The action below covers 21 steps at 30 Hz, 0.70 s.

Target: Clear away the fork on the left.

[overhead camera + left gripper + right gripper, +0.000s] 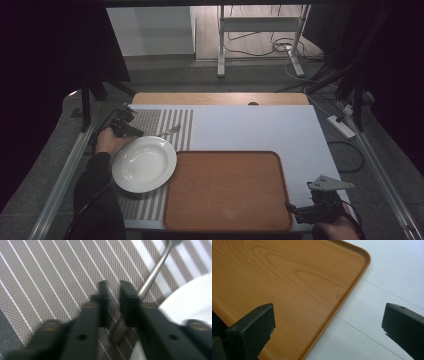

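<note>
Risk item: slim silver metal utensil handle [152, 273] lying between the slightly parted jaws of the left tool [114, 287], unpinched, could slide against the round white plate [144, 164] alongside.

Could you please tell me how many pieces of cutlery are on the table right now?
1: a metal utensil, likely a fork, lying on the striped placemat just beyond the white plate. Others could be hidden under the plate's rim.

There is one white plate [143, 163], one fork [171, 130], one striped mat [167, 122], and one wooden tray [227, 191].
</note>
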Tool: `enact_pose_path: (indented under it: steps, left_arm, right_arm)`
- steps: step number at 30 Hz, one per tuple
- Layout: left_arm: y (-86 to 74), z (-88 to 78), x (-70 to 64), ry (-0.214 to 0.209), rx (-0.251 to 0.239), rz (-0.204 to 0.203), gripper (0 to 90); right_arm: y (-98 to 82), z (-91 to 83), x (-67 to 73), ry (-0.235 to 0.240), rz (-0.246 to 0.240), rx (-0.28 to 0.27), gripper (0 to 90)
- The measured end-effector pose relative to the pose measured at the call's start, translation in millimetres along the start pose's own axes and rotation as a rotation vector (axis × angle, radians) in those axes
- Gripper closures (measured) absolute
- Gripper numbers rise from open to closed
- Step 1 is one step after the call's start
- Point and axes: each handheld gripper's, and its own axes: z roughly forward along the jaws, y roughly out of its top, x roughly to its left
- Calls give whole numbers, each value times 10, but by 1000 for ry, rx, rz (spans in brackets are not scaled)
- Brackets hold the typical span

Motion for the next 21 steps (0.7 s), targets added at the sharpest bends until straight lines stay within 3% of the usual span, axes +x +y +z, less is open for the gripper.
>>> enact_pose_path:
  steps: [2,7,11,14,19,21]
  left_arm:
    - [24,-13,-24,-12,-30,6,544]
    - [106,8,-103,-9,-47,26,259]
    - [193,56,-174,-57,-46,25,74]
    - [272,125,-264,-54,-16,50,0]
    - [400,268,-415,-41,31,87,0]
    - [441,326,-458,-15,59,102,0]
  right_arm:
    - [-1,0,0,0,0,-1,0]
    - [-1,-1,2,0,-1,-1,0]
    - [0,-1,1,1,-1,0,0]
    - [0,-1,1,1,-1,-1,0]
    - [-2,-1,2,1,-1,-4,0]
    - [-2,-3,0,2,-1,-3,0]
